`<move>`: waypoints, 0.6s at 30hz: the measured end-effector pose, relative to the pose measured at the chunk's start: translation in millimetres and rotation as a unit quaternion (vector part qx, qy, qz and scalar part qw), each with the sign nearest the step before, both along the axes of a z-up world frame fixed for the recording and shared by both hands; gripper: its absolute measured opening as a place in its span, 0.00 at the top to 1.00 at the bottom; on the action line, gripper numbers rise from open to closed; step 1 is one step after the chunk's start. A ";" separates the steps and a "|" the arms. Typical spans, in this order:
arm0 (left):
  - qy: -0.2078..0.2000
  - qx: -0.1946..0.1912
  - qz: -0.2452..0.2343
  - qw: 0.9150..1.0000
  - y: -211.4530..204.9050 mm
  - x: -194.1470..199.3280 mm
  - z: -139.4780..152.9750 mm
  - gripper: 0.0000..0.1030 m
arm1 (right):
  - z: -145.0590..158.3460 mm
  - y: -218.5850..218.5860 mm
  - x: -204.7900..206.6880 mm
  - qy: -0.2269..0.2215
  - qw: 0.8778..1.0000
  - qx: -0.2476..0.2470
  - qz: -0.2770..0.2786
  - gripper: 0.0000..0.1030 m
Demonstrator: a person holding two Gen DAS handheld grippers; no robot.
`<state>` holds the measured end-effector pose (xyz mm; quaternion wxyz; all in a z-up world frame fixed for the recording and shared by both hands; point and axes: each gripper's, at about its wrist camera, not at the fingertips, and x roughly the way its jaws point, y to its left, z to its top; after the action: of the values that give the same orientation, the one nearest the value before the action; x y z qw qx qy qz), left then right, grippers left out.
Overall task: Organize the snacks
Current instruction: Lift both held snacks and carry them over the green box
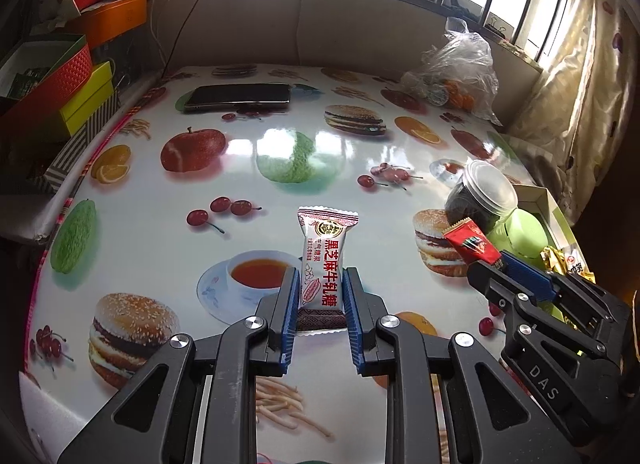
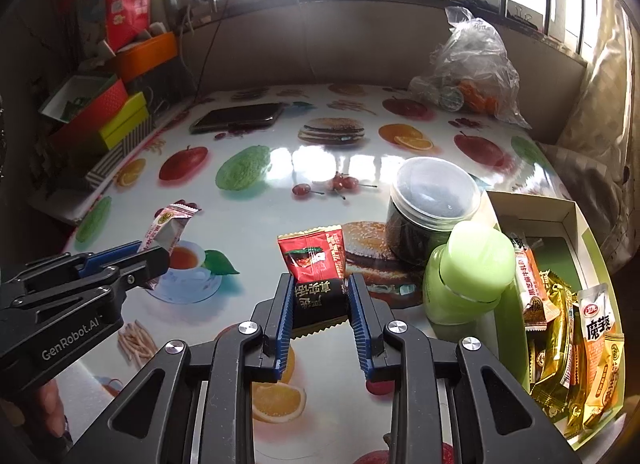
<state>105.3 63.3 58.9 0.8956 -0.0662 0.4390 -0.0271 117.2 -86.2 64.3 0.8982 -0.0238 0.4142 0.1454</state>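
Observation:
My left gripper [image 1: 321, 282] is shut on a white candy packet [image 1: 325, 260] with red lettering, held above the printed tablecloth [image 1: 240, 184]. My right gripper [image 2: 319, 288] is shut on a red and black snack packet [image 2: 316, 268], also lifted off the table. Each gripper shows in the other's view: the right one [image 1: 486, 264] at the right edge with the red packet [image 1: 470, 242], the left one [image 2: 154, 254] at the left with the white packet [image 2: 168, 226]. An open box [image 2: 532, 206] at the right holds several wrapped snacks [image 2: 572, 340].
A clear jar with a transparent lid [image 2: 432, 208] and a green bottle [image 2: 470, 276] stand beside the box. A phone [image 1: 239, 95] lies at the far side, a clear plastic bag [image 1: 460, 72] at the far right. Stacked coloured boxes [image 1: 60, 92] crowd the left edge.

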 end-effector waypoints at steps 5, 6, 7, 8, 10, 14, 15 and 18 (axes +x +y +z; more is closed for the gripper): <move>-0.012 -0.001 -0.013 1.000 -11.4 -4.1 10.9 0.78 | 12.2 -12.4 -8.4 -0.011 1.000 0.005 -0.011 0.75; -0.014 -0.002 -0.016 1.000 -13.8 -4.4 12.9 0.78 | 14.9 -15.4 -10.1 -0.014 1.000 0.006 -0.013 0.75; -0.015 -0.002 -0.019 1.000 -16.1 -4.8 14.5 0.78 | 17.5 -18.1 -11.8 -0.017 1.000 0.007 -0.016 0.75; -0.016 -0.002 -0.021 1.000 -18.8 -5.1 16.4 0.78 | 19.8 -20.9 -13.4 -0.019 1.000 0.007 -0.019 0.75; -0.021 -0.002 -0.028 0.999 -23.8 -5.8 20.1 0.78 | 23.9 -26.0 -16.3 -0.024 0.999 0.008 -0.024 0.75; -0.026 -0.004 -0.039 0.999 -34.7 -6.2 26.9 0.78 | 31.0 -36.0 -22.0 -0.031 0.999 0.009 -0.032 0.75; -0.028 -0.004 -0.042 0.999 -37.8 -6.5 28.7 0.78 | 32.6 -39.2 -23.6 -0.032 0.999 0.010 -0.035 0.75; -0.033 -0.004 -0.053 0.998 -47.3 -6.7 33.4 0.78 | 36.0 -49.1 -27.3 -0.035 0.998 0.012 -0.046 0.75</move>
<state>98.6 16.0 92.3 0.9066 -0.0458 0.4122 -0.0781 89.9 -135.3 100.3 0.9178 0.0005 0.3819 0.1083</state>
